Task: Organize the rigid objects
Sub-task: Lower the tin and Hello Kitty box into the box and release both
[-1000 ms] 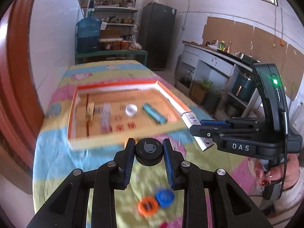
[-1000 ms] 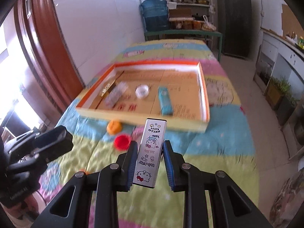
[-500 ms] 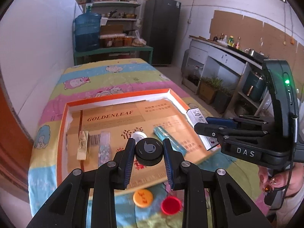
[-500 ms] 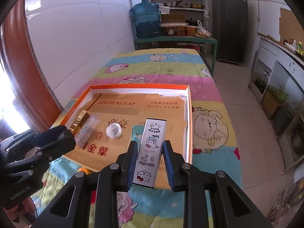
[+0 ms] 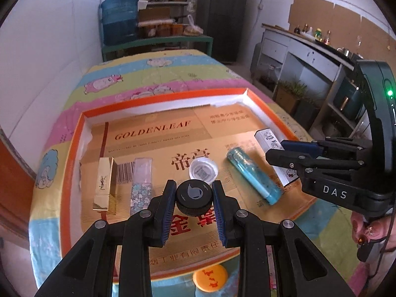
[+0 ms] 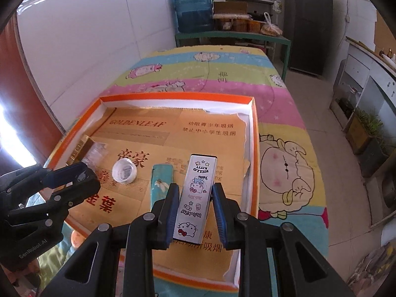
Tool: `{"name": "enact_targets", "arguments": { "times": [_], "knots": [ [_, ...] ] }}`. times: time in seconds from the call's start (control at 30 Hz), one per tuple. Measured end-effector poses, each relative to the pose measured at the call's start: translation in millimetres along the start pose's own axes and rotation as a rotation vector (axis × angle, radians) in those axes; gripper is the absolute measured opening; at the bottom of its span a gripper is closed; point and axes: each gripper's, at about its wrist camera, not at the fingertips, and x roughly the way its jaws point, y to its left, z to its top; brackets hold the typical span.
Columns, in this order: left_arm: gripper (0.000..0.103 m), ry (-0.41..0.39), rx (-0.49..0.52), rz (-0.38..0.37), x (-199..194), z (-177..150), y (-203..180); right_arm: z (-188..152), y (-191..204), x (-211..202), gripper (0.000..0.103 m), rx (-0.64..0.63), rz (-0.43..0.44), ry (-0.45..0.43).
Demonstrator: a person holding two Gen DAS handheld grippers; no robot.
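Observation:
My left gripper (image 5: pixel 194 199) is shut on a black round cap (image 5: pixel 194 196) and holds it over the front of the orange-rimmed box (image 5: pixel 158 97). My right gripper (image 6: pixel 195 198) is shut on a white Hello Kitty box (image 6: pixel 195 198), held over the right side of the orange box (image 6: pixel 173 96), beside a teal lighter (image 6: pixel 160 183). In the box lie a gold lipstick case (image 5: pixel 104 183), a clear floral case (image 5: pixel 141 183), a white cap (image 5: pixel 203 172) and the teal lighter (image 5: pixel 253 175). The right gripper (image 5: pixel 294 153) shows in the left wrist view.
An orange cap (image 5: pixel 210 277) lies on the colourful tablecloth (image 5: pixel 148 74) just in front of the box. A white wall runs along the left. A green bench with a blue water jug (image 6: pixel 193 7) stands beyond the table. Kitchen cabinets (image 5: pixel 297 54) stand at the right.
Both grippers have moved forward over the orange box with their objects still held. The loose caps on the cloth have slid out of view behind me, except the orange one.

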Motion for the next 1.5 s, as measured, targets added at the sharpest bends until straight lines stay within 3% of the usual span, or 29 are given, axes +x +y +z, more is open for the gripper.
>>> {"name": "enact_targets", "arguments": {
  "times": [0.33,0.6,1.0,1.5],
  "knots": [
    [0.031,0.038,-0.037,-0.031,22,-4,10,-1,0,17,0.028,-0.013,0.001,0.025],
    [0.049,0.034,-0.047,-0.03,20,-3,10,-2,3,16,0.029,-0.023,-0.01,0.009],
    [0.049,-0.021,-0.048,-0.023,-14,-6,5,-4,7,-7,0.036,-0.015,0.002,-0.027],
    [0.049,-0.074,-0.064,-0.023,-72,-33,-2,-32,15,-53,0.036,0.045,0.032,-0.046]
  ]
}}
